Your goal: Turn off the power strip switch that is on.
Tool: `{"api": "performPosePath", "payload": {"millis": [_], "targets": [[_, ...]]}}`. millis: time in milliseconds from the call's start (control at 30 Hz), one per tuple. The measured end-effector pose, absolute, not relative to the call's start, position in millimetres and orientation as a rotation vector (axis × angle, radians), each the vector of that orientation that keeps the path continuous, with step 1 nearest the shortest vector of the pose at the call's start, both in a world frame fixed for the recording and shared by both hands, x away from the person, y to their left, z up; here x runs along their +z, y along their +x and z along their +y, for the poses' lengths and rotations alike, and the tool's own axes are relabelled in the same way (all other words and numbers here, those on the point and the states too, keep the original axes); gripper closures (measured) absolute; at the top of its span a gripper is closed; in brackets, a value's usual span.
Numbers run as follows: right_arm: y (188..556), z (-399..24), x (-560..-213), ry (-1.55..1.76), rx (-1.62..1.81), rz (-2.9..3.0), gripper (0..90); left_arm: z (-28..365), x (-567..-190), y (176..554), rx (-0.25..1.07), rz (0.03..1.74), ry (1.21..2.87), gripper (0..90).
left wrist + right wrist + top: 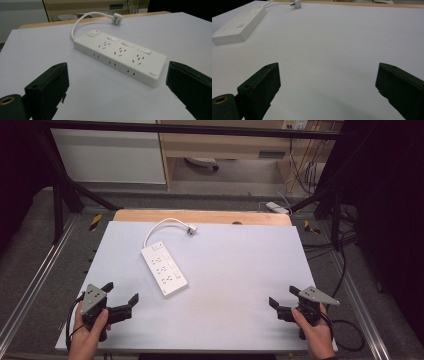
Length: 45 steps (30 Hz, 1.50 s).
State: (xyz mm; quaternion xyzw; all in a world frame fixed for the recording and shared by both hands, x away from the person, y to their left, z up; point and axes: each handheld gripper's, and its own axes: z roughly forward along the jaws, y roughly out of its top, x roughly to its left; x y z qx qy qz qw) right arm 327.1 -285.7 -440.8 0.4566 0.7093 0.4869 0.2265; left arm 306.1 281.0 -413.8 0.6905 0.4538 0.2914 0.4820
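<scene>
Both grippers, left gripper (120,300) and right gripper (283,301), hover with jaws spread wide and empty near the table's (240,265) front edge; nothing looks begun; the power strip (164,268) lies left of centre, plug (191,230) beyond it, nearest the left gripper; bare surface all round leaves room to approach.

Evenly and softly lit from overhead across the pale table (235,285), with only faint, diffuse shadows hugging the power strip (164,269) and no glare on the matte surface; far left and far right corners of the high view sunk in near-black. Slightly soft and low in resolution throughout, with mild bowing of straight lines toward the frame edges. Close black jaws blurred and underexposed in both gripper views, a dim shadow pooled at the table's near edge.
</scene>
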Motion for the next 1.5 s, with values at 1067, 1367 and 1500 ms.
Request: {"api": "performPosePath", "payload": {"millis": [1067,1367,1500], "targets": [[326,-285,-429,1.196,1.482,1.895,4.3,281,-413,306,0.708,1.097,1.681,4.6],[325,-282,-426,1.188,1.498,1.885,3.3,280,-413,306,0.704,1.09,1.691,4.6],[325,-281,-426,1.195,1.5,1.879,2.5,280,-413,306,0.704,1.091,1.691,4.6]]}}
